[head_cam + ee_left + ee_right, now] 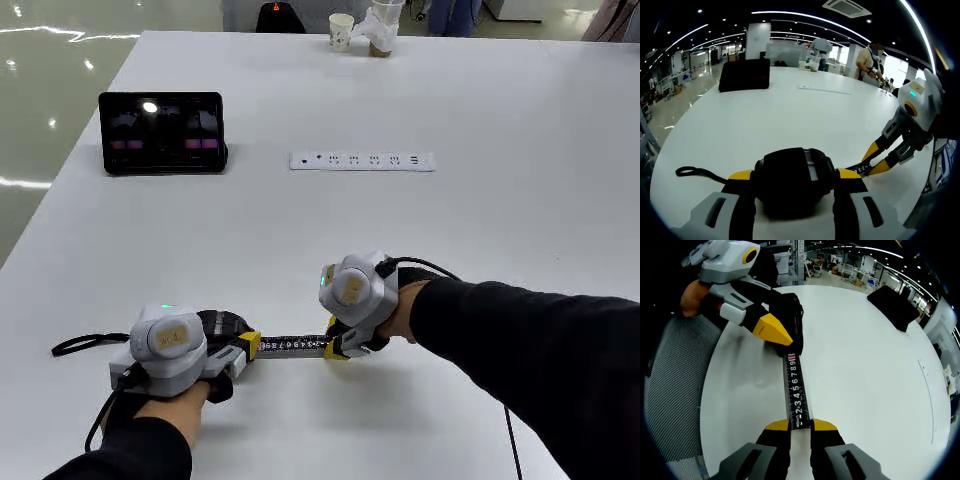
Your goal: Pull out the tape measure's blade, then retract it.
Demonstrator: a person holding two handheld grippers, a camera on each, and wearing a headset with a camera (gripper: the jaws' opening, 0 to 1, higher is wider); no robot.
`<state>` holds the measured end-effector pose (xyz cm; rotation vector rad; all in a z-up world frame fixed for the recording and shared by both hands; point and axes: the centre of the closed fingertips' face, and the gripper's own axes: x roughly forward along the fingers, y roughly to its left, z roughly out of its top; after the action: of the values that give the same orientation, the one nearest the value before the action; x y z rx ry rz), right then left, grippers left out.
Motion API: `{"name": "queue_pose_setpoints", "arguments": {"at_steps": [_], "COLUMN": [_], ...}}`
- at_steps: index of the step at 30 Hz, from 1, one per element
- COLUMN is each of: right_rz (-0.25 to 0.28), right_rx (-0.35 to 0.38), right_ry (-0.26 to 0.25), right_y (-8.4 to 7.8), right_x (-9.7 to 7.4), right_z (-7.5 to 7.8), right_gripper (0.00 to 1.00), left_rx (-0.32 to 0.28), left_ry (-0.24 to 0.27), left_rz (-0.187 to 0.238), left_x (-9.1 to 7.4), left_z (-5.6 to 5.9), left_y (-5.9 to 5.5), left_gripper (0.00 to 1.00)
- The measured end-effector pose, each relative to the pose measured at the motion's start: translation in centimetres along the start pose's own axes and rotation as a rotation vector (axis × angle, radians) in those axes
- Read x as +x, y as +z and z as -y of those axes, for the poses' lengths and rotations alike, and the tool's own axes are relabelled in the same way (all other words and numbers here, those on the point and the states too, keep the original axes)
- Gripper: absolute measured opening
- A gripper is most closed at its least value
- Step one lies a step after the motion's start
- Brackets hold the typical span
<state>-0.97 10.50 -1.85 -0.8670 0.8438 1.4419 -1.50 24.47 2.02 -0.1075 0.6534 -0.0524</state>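
Note:
A black tape measure case [792, 175] sits on the white table, and my left gripper [796, 176] is shut on it, a yellow-tipped finger on each side. The case [226, 327] lies near the table's front left in the head view, a black wrist strap [85, 343] trailing left. Its dark numbered blade [795, 390] runs out a short way to my right gripper [800, 425], which is shut on the blade's end. The blade [290, 344] spans the gap between my left gripper [243, 347] and my right gripper [335, 349].
A black tablet [161, 132] stands at the back left of the table. A white power strip [362, 160] lies at mid table. Paper cups [342, 31] stand at the far edge. People stand beyond the table [867, 60].

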Motion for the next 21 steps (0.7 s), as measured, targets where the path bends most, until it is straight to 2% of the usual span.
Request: {"name": "queue_pose_setpoints", "arguments": {"at_steps": [21], "right_rz": [0.029], "right_rx": [0.015], "right_ry": [0.008], "right_y": [0.99], "right_x": [0.35], "right_z": [-0.18], "right_gripper": [0.12], "left_rx": [-0.017], "left_ry": [-0.021], "left_rz": [-0.011], "left_x": [-0.07], "left_z": [0.03], "left_y": [0.00], "left_gripper": [0.57]}}
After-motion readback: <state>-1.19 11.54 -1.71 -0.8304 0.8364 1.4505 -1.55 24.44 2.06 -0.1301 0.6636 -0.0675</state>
